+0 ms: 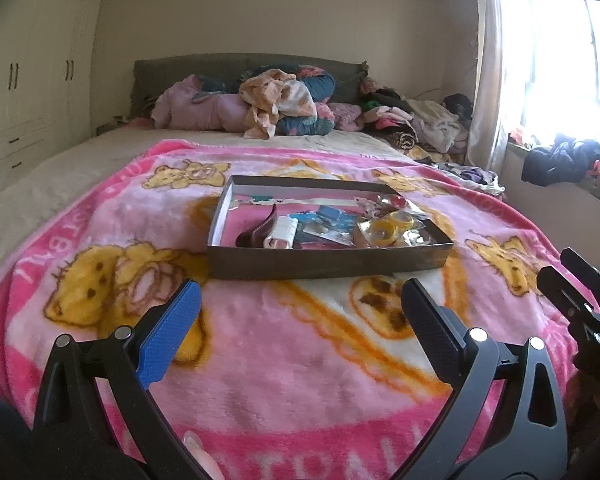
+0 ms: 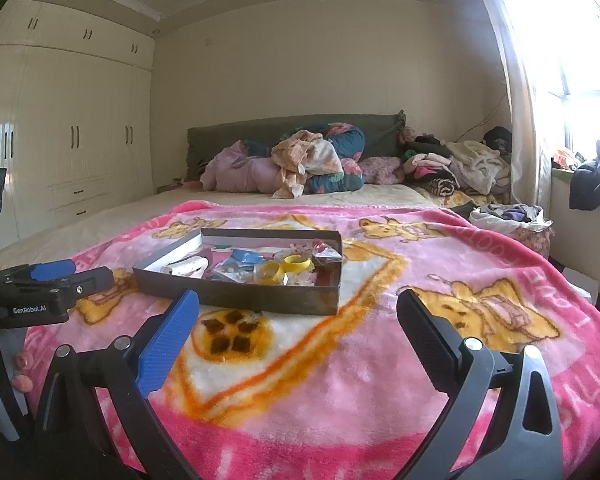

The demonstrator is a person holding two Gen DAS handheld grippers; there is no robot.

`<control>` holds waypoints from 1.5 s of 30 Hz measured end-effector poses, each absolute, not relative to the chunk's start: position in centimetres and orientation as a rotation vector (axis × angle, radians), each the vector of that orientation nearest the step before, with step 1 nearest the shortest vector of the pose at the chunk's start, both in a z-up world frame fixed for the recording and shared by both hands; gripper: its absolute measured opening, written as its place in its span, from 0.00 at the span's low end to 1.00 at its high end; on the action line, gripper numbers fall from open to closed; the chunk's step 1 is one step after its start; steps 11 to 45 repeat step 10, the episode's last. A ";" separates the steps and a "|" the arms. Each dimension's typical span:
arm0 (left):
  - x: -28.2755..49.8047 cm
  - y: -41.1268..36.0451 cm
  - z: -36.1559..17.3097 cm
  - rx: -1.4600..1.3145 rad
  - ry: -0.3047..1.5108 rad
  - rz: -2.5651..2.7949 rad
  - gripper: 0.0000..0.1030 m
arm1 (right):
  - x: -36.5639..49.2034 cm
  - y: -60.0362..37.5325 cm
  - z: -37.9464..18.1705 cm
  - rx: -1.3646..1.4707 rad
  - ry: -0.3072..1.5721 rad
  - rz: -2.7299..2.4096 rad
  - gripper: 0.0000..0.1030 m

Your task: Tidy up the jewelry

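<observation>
A shallow dark box (image 1: 328, 258) (image 2: 236, 294) lies on a pink bear-print blanket (image 1: 300, 352) (image 2: 340, 360). Inside it are yellow bangles (image 1: 388, 228) (image 2: 286, 267), a white piece (image 1: 281, 232) (image 2: 186, 268), a dark red piece (image 1: 258, 232), blue packets (image 1: 329, 213) (image 2: 244, 256) and clear bags. My left gripper (image 1: 300, 300) hovers open a little short of the box, nothing between its fingers. My right gripper (image 2: 298, 308) is open too, just before the box's near right corner. The left gripper (image 2: 54, 276) shows at the left edge of the right wrist view.
Pillows and crumpled clothes (image 1: 276, 100) (image 2: 312, 164) pile up at the headboard. More clothes (image 1: 420, 124) (image 2: 460, 168) cover the bed's far right. A white wardrobe (image 1: 32, 80) (image 2: 72, 136) stands left, a bright window (image 1: 560, 60) right. A laundry basket (image 2: 512, 220) sits beside the bed.
</observation>
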State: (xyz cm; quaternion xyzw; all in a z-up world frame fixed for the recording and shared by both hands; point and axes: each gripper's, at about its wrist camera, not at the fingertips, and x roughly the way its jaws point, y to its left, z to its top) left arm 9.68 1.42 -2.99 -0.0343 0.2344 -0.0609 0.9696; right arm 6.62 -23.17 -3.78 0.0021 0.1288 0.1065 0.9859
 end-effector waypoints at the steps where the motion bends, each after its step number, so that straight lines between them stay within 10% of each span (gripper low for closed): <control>1: 9.8 1.4 -3.0 -0.076 0.484 -0.128 0.89 | 6.6 -23.3 -3.7 0.010 0.254 0.212 0.94; 45: 15.5 5.1 -4.5 -0.150 0.637 0.005 0.89 | 9.6 -27.7 -2.2 0.078 0.332 0.092 0.94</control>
